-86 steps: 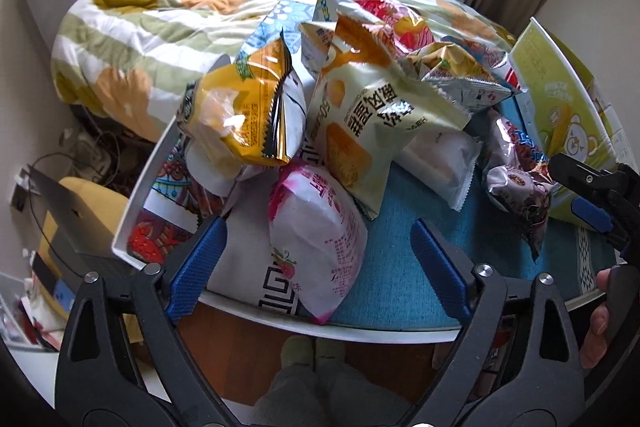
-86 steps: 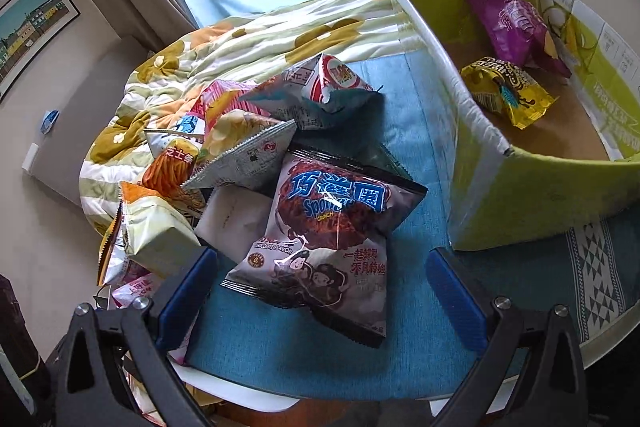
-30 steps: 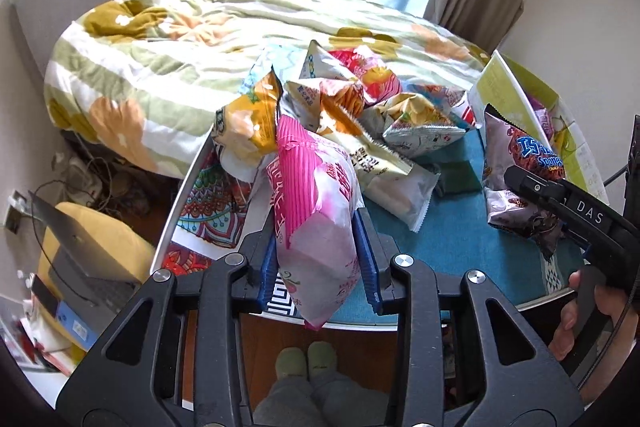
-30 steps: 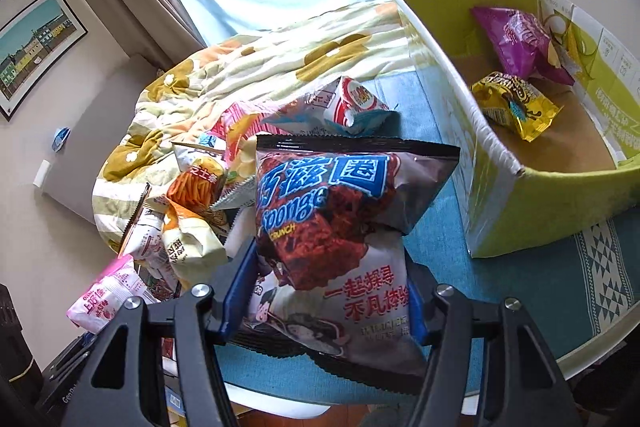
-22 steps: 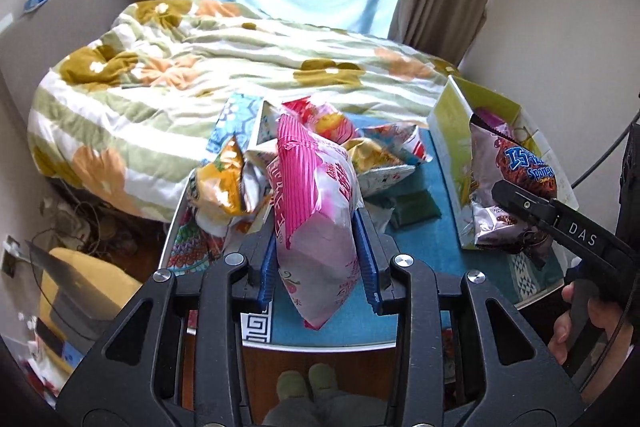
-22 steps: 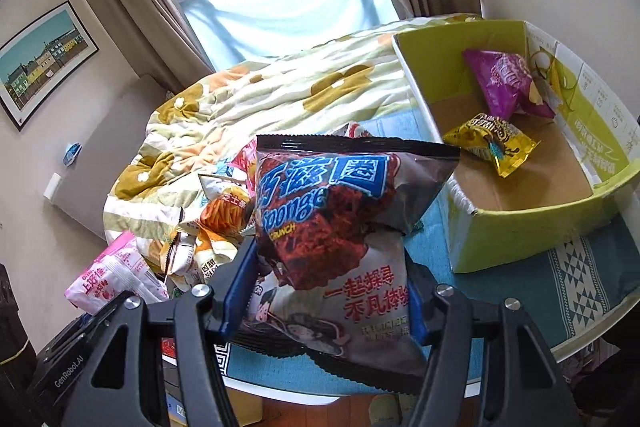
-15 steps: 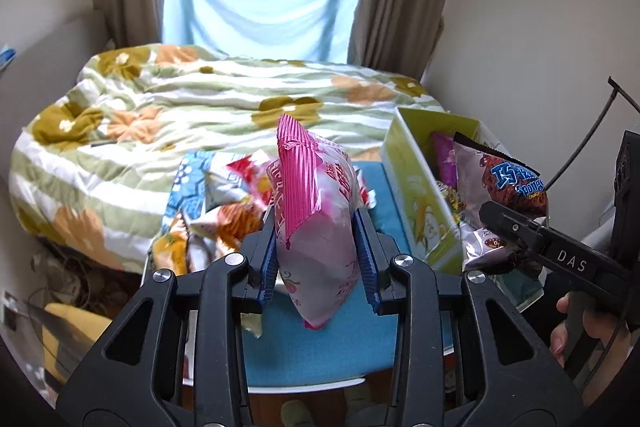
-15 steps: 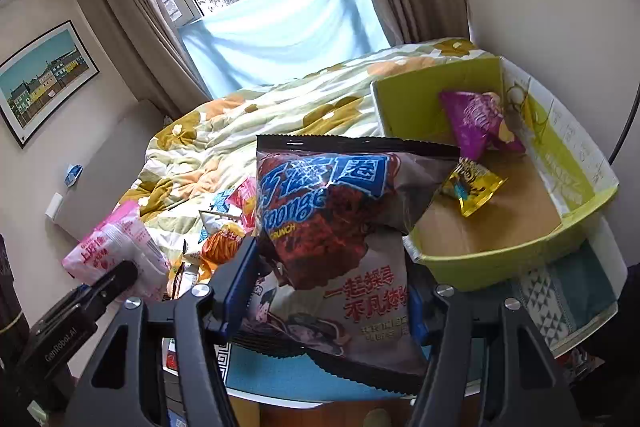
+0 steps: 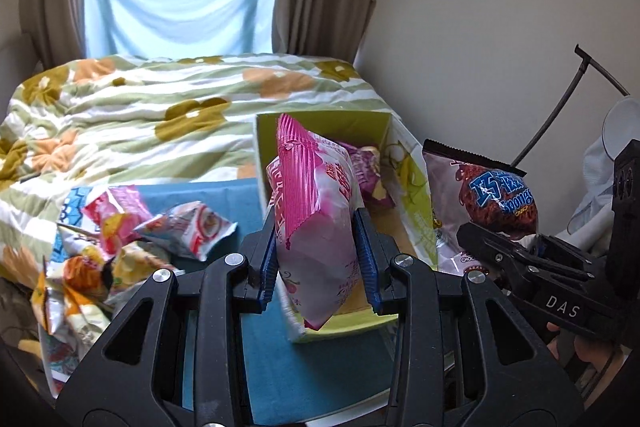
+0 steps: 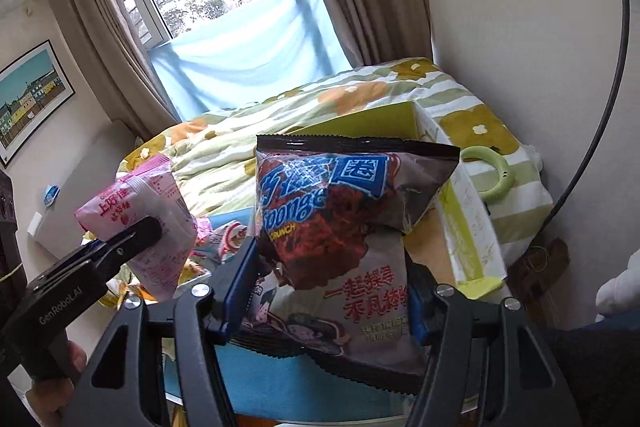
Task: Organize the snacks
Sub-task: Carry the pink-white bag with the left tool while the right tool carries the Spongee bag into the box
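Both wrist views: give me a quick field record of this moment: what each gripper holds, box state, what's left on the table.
left gripper: shut on pink snack bag, bag upright, in front of the box
right gripper: shut on dark snack bag, raised beside the box
box: yellow-green, open top, a purple bag inside
table: blue cloth, loose snack pile at the left
background: bed with flowered quilt

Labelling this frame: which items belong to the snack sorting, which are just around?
Job: pink bag in left gripper; dark bag in right gripper; green box; loose snack pile.
Around: floral quilt; green ring; framed picture.
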Tool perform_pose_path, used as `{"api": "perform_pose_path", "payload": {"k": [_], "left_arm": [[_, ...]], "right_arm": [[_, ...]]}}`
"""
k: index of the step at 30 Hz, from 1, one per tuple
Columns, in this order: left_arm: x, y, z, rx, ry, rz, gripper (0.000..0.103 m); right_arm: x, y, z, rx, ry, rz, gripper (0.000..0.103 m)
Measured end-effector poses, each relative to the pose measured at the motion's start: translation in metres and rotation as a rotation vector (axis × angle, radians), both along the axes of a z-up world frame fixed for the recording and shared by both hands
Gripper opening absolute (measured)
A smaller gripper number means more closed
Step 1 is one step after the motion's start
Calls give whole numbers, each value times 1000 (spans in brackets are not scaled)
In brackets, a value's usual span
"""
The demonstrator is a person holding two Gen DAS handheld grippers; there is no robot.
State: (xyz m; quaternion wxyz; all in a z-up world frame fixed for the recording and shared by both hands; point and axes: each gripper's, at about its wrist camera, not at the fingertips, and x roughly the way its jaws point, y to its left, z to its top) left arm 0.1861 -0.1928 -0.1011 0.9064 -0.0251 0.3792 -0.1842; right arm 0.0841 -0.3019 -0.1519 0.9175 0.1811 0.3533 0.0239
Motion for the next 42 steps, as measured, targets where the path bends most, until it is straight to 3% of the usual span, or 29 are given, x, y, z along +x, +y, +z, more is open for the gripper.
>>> {"api": "perform_pose_path", "payload": {"k": [6, 15, 17, 18, 19, 31, 39, 41, 42], "left_arm": [[26, -60, -40, 48, 99, 11, 31], [43, -81, -77, 131, 187, 73, 35], [41, -80, -75, 145, 184, 97, 62], [39, -77, -72, 151, 176, 109, 96], [36, -72, -69, 151, 152, 122, 102], [20, -58, -57, 251, 133, 42, 102], [19, -51, -62, 286, 144, 53, 102], [20, -50, -64, 281, 154, 57, 102], [19, -48, -64, 276, 156, 59, 102]], "right_arm": [[13, -49, -19, -1, 57, 23, 58], [37, -75, -39, -10, 109, 112, 58], [41, -76, -41, -23, 116, 129, 59], [43, -76, -43, -27, 121, 140, 58], [45, -76, -44, -27, 125, 146, 58], [59, -68, -51, -6, 153, 188, 60], [84, -44, -80, -34, 223, 236, 60], [85, -42, -84, -43, 223, 242, 66], [83, -40, -84, -47, 211, 243, 77]]}}
